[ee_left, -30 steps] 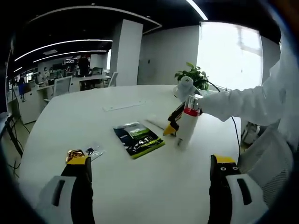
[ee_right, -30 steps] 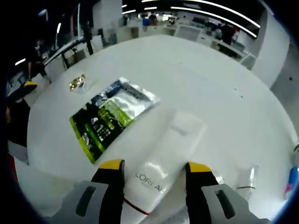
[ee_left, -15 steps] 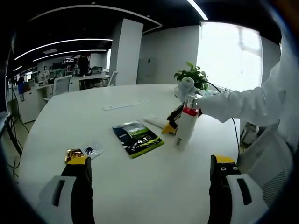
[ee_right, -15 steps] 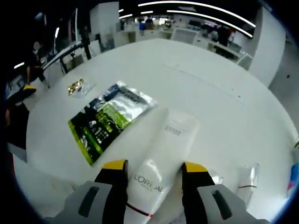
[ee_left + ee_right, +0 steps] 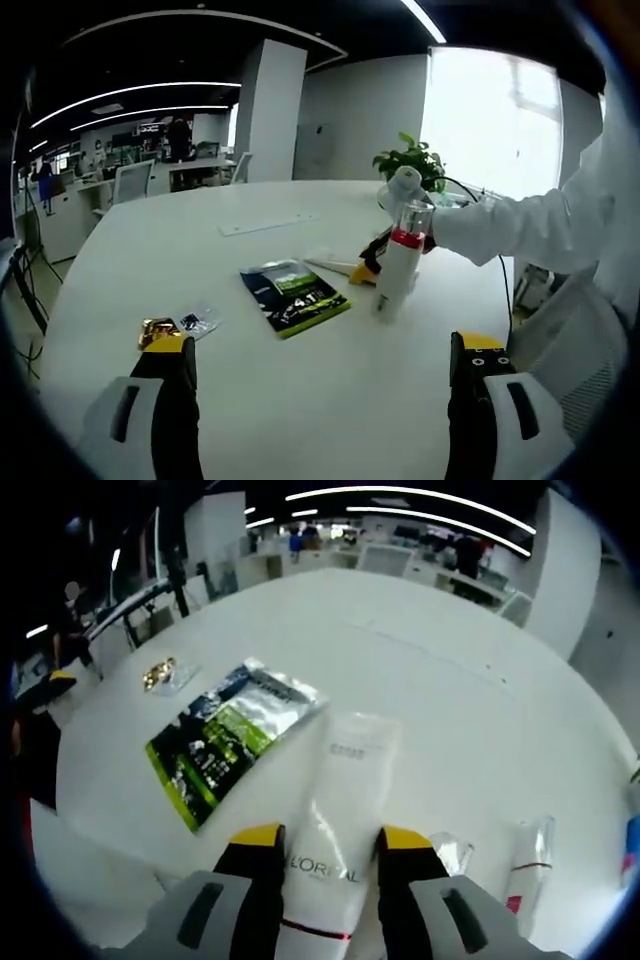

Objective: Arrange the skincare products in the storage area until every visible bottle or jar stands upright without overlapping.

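- Right gripper view: right tool (image 5: 322,842) clamps the white L'Oreal tube (image 5: 338,798) between its yellow-tipped jaws, gripping low on the body, crimped end pointing away over the worktop (image 5: 480,710).
- Left gripper view: same tube (image 5: 397,265) stands near-upright but tilted, cap end on the worktop, right tool beside it at mid-height. Risk: letting go while it leans, so it tips onto the green sachet (image 5: 294,297) and overlaps it.
- Tube is soft and tapers to a flat crimp, so prob top-heavy on its cap. Hard squeeze could deform it and make it spring sideways on release.
- Grip sits low on the tube, so little control of the far end. Any wrist roll swings that end wide.
- Small clear-capped tube (image 5: 528,865) lies just beside the held one on the right. A sideways slip could knock or cover it.
- Left tool (image 5: 322,352) is wide apart, holding nothing, hovering near the worktop edge, well apart from the tube, so too far to catch a fall.
- Gold packet (image 5: 160,328) lies just by the left tool's tip and could get nudged if that tool moves fwd.
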The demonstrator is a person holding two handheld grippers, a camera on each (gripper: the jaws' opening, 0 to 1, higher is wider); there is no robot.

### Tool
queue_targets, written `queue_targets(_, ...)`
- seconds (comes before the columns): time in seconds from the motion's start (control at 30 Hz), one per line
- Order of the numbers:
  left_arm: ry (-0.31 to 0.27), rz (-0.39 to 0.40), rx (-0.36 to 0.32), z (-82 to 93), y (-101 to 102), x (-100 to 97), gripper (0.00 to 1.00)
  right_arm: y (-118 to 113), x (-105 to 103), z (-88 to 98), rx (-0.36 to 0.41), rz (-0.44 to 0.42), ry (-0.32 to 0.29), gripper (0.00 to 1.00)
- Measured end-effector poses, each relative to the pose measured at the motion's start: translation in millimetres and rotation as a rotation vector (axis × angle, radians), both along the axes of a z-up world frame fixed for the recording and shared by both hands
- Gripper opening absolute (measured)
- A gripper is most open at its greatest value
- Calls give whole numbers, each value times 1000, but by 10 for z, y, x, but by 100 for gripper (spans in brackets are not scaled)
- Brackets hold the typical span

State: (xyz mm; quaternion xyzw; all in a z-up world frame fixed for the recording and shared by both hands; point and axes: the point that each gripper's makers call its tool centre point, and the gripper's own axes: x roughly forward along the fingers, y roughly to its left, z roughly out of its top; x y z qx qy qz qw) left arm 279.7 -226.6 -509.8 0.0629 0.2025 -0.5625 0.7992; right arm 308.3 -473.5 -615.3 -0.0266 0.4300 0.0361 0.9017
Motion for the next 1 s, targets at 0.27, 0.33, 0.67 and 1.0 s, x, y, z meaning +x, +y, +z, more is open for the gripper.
queue_targets(0.27, 1, 1, 4, -7, 6, 7, 99, -14, -113, 13, 11, -32, -5, 25)
queue_targets(0.33, 3, 0, 5, -11, 6, 2, 99, -14, -167, 18, 10, -37, -4, 25)
queue_targets(0.67, 7, -11, 14, -33, 14, -25, 99, -45, -272, 12, 20, -66, 3, 25)
queue_targets(1.0, 11, -16, 21, -56, -4, -35, 99, -80, -358, 7, 55, -57, -11, 24)
